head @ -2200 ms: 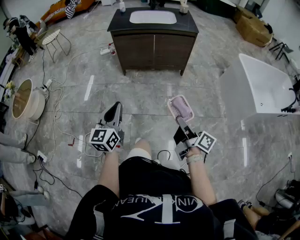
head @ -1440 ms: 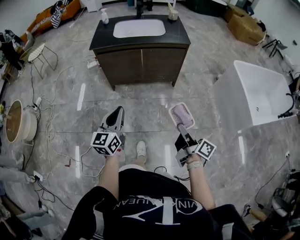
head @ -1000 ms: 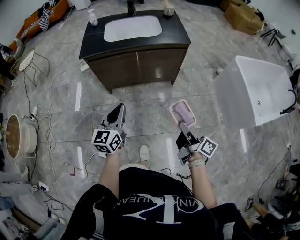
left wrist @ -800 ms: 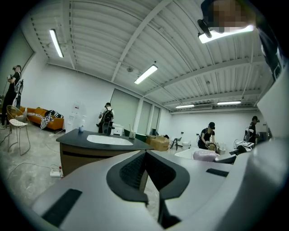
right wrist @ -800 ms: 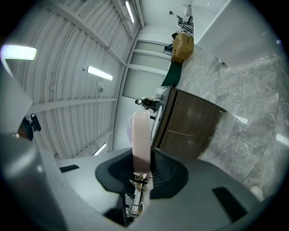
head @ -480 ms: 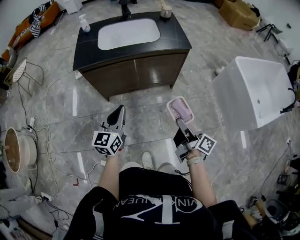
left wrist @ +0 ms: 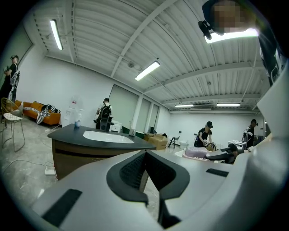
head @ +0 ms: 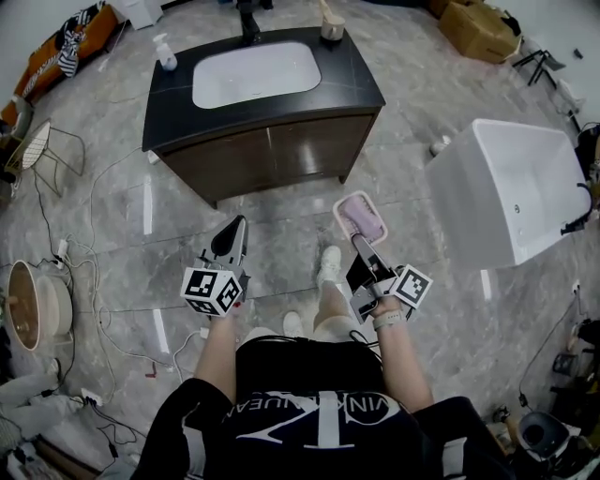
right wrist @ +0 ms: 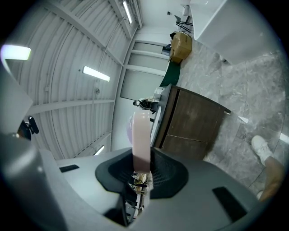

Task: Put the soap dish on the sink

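Note:
The sink (head: 255, 73) is a white basin in a dark counter on a brown cabinet, at the top middle of the head view. It also shows ahead in the left gripper view as the sink (left wrist: 107, 136). The soap dish (head: 361, 217) is a pale pink tray with a purple block in it. My right gripper (head: 359, 241) is shut on its near edge and holds it out above the floor, short of the cabinet. In the right gripper view the soap dish (right wrist: 141, 135) stands edge-on between the jaws. My left gripper (head: 233, 232) is shut and holds nothing.
A white bathtub (head: 506, 187) stands at the right. Cables (head: 103, 281) trail over the marble floor at the left, near a round wooden basin (head: 28, 305). A pump bottle (head: 167, 52) and a cup (head: 330, 26) stand on the counter. Several people (left wrist: 205, 135) stand far off.
The sink cabinet has grown larger and come lower in the head view as the person walked toward it. Both grippers kept their pose, the right one still holding the soap dish.

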